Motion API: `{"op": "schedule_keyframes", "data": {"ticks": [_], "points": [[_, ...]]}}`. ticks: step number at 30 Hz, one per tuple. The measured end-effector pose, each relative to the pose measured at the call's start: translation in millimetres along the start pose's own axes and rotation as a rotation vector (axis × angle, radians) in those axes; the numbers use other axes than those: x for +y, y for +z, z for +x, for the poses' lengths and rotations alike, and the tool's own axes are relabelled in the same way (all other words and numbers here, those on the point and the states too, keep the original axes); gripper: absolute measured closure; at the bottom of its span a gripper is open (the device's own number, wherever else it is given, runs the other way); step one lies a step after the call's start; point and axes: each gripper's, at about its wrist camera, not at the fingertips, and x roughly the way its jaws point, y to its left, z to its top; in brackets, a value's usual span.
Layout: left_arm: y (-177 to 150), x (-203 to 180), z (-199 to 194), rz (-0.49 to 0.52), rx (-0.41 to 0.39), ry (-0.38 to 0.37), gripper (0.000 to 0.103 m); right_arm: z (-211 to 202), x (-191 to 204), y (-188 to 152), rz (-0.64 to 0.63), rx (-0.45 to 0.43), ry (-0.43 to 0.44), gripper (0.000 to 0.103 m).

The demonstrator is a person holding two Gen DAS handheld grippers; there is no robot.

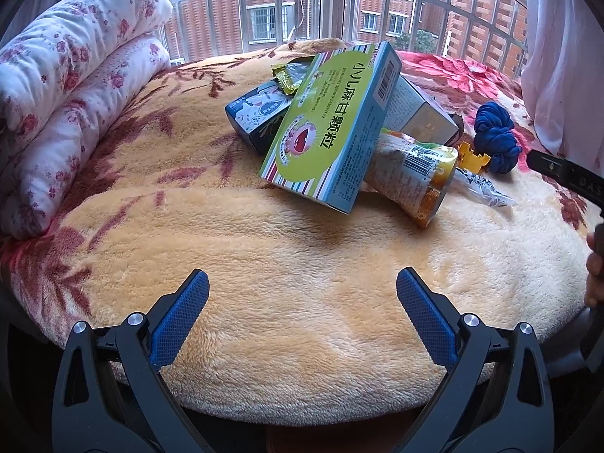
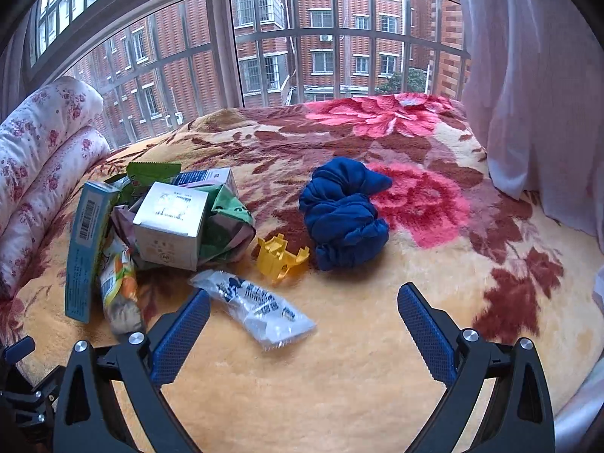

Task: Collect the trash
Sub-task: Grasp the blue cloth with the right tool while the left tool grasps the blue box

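Note:
A pile of trash lies on a flowered plush blanket [image 1: 264,264]. A green and blue medicine box [image 1: 332,128] leans on a dark carton [image 1: 256,117], a grey box [image 1: 422,113] and an orange snack pouch [image 1: 415,177]. In the right wrist view I see the same medicine box [image 2: 88,249], a white box [image 2: 170,222], a green wrapper [image 2: 226,219], a clear plastic wrapper [image 2: 256,305] and a yellow plastic piece [image 2: 279,256]. My left gripper [image 1: 302,290] is open, short of the pile. My right gripper [image 2: 304,302] is open, its left finger beside the clear wrapper.
A crumpled blue cloth [image 2: 343,211] lies right of the trash. Rolled floral quilts [image 1: 68,87] lie along the left edge. A barred window [image 2: 321,37] is behind the bed and a pale curtain [image 2: 536,87] hangs at the right.

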Motion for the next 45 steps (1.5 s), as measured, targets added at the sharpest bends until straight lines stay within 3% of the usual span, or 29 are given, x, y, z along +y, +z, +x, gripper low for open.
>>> {"op": "schedule_keyframes", "data": {"ticks": [6, 15, 17, 20, 23, 28, 33, 42, 45], "points": [[2.1, 0.7, -0.8, 0.015, -0.014, 0.026, 0.006, 66.2, -18.9, 38.2, -0.047, 0.072, -0.065, 0.005], [6.3, 3.3, 4.3, 0.01, -0.006, 0.03, 0.006, 114.8, -25.0, 54.2, -0.057, 0.134, -0.007, 0.005], [7.1, 2.2, 4.6, 0.016, -0.007, 0.03, 0.006, 125.1, -26.8, 57.1, -0.047, 0.155, 0.001, 0.009], [9.5, 0.3, 4.4, 0.022, -0.013, 0.032, 0.006, 141.9, -27.3, 57.3, -0.047, 0.197, -0.012, 0.03], [14.1, -0.9, 4.4, 0.018, -0.02, 0.017, 0.006, 151.7, -28.9, 53.8, -0.058, 0.211, -0.046, 0.041], [22.1, -8.4, 3.5, 0.022, -0.032, 0.007, 0.006, 139.3, -35.5, 50.3, -0.021, 0.174, -0.017, 0.055], [31.1, -18.5, 4.6, 0.051, -0.051, 0.025, 0.006, 103.7, -42.4, 36.8, 0.05, 0.126, 0.051, 0.056], [69.9, -31.5, 19.4, 0.061, -0.059, 0.002, 0.006, -7.0, -26.3, -16.2, 0.006, -0.025, 0.158, 0.054], [80.0, -44.2, 25.5, 0.095, -0.071, 0.025, 0.006, -28.7, -22.8, -32.5, 0.0, -0.045, 0.188, 0.054]]}}
